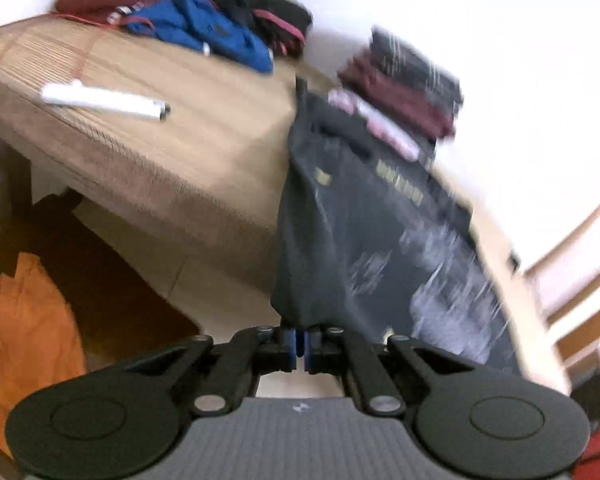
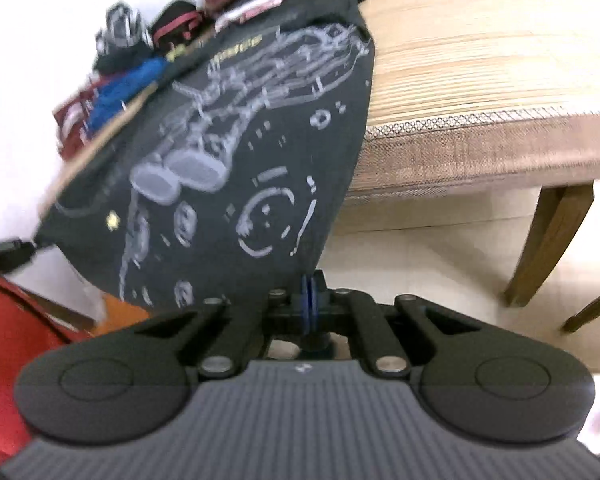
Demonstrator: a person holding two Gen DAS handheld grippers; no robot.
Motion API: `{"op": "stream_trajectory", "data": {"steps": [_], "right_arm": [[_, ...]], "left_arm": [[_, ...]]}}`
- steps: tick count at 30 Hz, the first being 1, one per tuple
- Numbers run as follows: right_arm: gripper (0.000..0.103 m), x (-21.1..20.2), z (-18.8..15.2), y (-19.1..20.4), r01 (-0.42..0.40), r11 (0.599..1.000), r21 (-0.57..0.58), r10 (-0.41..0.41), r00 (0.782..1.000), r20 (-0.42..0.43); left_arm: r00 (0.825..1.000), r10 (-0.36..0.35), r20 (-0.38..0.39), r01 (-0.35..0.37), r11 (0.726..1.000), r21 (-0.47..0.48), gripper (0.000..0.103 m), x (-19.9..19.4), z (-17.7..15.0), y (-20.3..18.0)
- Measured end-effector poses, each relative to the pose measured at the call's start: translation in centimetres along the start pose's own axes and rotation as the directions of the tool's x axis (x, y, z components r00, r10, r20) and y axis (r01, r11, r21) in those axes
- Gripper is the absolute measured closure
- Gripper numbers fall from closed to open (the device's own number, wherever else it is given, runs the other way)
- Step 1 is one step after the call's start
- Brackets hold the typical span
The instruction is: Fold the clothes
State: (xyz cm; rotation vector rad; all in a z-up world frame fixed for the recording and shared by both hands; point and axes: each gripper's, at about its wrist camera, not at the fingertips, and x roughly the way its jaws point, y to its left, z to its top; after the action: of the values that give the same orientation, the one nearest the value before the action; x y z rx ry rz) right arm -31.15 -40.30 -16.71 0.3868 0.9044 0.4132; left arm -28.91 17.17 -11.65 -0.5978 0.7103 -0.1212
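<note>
Black tee [image 1: 380,220] with white and yellow print: soft, light, limp cloth, no stiffness. It sags under its own weight and will swing and crease if moved fast. Not fragile, and not slippery against rubber pads, but a thin pinch at a hem can creep out if tugged hard.

Where it is: draped over the near edge of the bed [image 1: 180,152]. Its top end lies on the surface beside the folded stack [image 1: 404,96]; the rest hangs off the edge toward the cameras, above the floor.

Left gripper [image 1: 300,346]: jaws closed, blue pads nipping the tee's lower corner, cloth running straight up out of the pads. Right gripper [image 2: 310,300]: jaws closed too, pinching the other lower corner at the hem. The print side faces the right wrist camera.

Both frames are blurred, so the exact hem line is not readable.

Best holds, as I judge it: the two bottom corners, as now, keeping the hem stretched between them so the panel stays flat. For later folds take the shoulders or side seams, never the middle, which bunches.

Long axis: collar to hem, running from the bed surface out over the near edge and down to the grippers. Collar end points away toward the stack, hem end toward the person.

Unsorted pile [image 1: 188,12] sits at the far corner, and a white tube [image 1: 104,102] lies on the bed, apart from the tee.
</note>
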Motion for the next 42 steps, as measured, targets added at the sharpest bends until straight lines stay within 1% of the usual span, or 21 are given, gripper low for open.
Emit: {"op": "stream_trajectory", "data": {"steps": [2, 5, 6, 9, 12, 14, 15, 17, 19, 20, 21, 22, 23, 24, 27, 31, 33, 36, 40, 41, 42], "right_arm": [[0.098, -1.6, 1.0, 0.2, -0.055, 0.996, 0.065, 0.051, 0.997, 0.058], [0.098, -4.9, 2.6, 0.3, -0.124, 0.981, 0.146, 0.097, 0.979, 0.181], [0.098, -6.0, 3.1, 0.3, -0.148, 0.976, 0.16, 0.11, 0.968, 0.224], [0.1, -9.2, 4.4, -0.4, -0.221, 0.955, 0.2, 0.14, 0.925, 0.353], [0.1, -11.1, 4.8, -1.9, -0.303, 0.912, 0.276, 0.146, 0.87, 0.471], [0.1, -11.4, 4.9, -2.6, -0.297, 0.911, 0.287, 0.124, 0.859, 0.496], [0.1, -11.1, 5.1, -2.7, -0.265, 0.922, 0.283, 0.103, 0.871, 0.48], [0.098, -9.5, 5.4, -2.9, -0.207, 0.944, 0.257, 0.088, 0.909, 0.408], [0.094, -6.5, 5.2, -2.4, -0.139, 0.969, 0.204, 0.08, 0.958, 0.275], [0.09, -4.9, 5.1, -2.1, -0.106, 0.979, 0.173, 0.069, 0.976, 0.204], [0.068, -3.3, 4.7, -1.6, -0.062, 0.989, 0.131, 0.045, 0.991, 0.13], [0.036, -1.6, 4.1, -1.1, -0.017, 0.996, 0.083, 0.012, 0.998, 0.055], [0.027, 0.2, 3.2, -0.7, 0.013, 0.999, 0.036, -0.013, 1.0, -0.007], [0.023, 1.5, 2.3, -0.5, 0.014, 1.0, 0.008, -0.013, 0.999, -0.044], [0.025, 4.9, -0.1, 0.1, -0.008, 0.999, -0.051, 0.001, 0.992, -0.123], [0.025, 10.4, -1.7, 0.1, -0.019, 0.991, -0.133, -0.003, 0.986, -0.166], [0.025, 12.3, -2.4, -0.9, -0.051, 0.986, -0.157, 0.021, 0.982, -0.185], [0.025, 15.2, -2.2, -2.3, -0.078, 0.975, -0.207, 0.041, 0.983, -0.177], [0.025, 17.8, -0.7, -3.6, -0.144, 0.974, -0.175, 0.122, 0.984, -0.131], [0.028, 18.1, -0.5, -3.8, -0.158, 0.975, -0.157, 0.141, 0.983, -0.116], [0.05, 18.3, -0.5, -4.0, -0.166, 0.978, -0.128, 0.152, 0.982, -0.111]], "left_arm": [[0.999, -0.012, 0.049, 0.013, 0.999, -0.029, 0.1, -1.7, 0.8, -1.6], [0.994, -0.039, 0.102, 0.047, 0.996, -0.072, 0.1, -3.1, 2.5, -3.6], [0.992, -0.046, 0.118, 0.057, 0.995, -0.088, 0.1, -3.5, 3.1, -4.2], [0.987, -0.067, 0.148, 0.088, 0.986, -0.145, 0.1, -4.2, 4.7, -4.9], [0.984, -0.065, 0.164, 0.089, 0.986, -0.144, 0.1, -4.5, 5.6, -5.3], [0.984, -0.058, 0.168, 0.082, 0.987, -0.14, 0.1, -4.2, 6.2, -5.4], [0.984, -0.06, 0.171, 0.084, 0.987, -0.137, 0.1, -4.0, 6.5, -5.5], [0.983, -0.064, 0.175, 0.088, 0.988, -0.131, 0.1, -3.3, 7.0, -5.6], [0.982, -0.073, 0.173, 0.095, 0.988, -0.124, 0.1, -2.3, 7.5, -5.6], [0.983, -0.073, 0.167, 0.095, 0.988, -0.124, 0.1, -1.9, 7.8, -5.6], [0.984, -0.073, 0.16, 0.094, 0.988, -0.125, 0.1, -1.5, 8.0, -5.7], [0.985, -0.073, 0.154, 0.093, 0.988, -0.126, 0.1, -1.0, 8.3, -5.7], [0.986, -0.074, 0.149, 0.092, 0.989, -0.116, 0.1, -0.9, 8.4, -5.9], [0.987, -0.072, 0.145, 0.087, 0.991, -0.1, 0.1, -0.9, 8.4, -6.1], [0.992, -0.048, 0.117, 0.058, 0.995, -0.086, 0.1, -1.1, 8.8, -6.6], [0.994, 0.007, 0.107, 0.002, 0.996, -0.088, 0.1, -2.0, 8.9, -6.8], [0.995, 0.029, 0.1, -0.02, 0.996, -0.09, 0.1, -2.2, 8.8, -6.7], [0.994, 0.076, 0.083, -0.069, 0.994, -0.088, 0.1, -2.0, 8.2, -6.5], [0.99, 0.114, 0.08, -0.108, 0.991, -0.077, 0.1, -1.7, 7.1, -6.2], [0.988, 0.13, 0.078, -0.125, 0.99, -0.064, 0.1, -1.6, 6.9, -6.3], [0.988, 0.133, 0.078, -0.127, 0.989, -0.069, 0.1, -1.6, 6.8, -6.2]]}}
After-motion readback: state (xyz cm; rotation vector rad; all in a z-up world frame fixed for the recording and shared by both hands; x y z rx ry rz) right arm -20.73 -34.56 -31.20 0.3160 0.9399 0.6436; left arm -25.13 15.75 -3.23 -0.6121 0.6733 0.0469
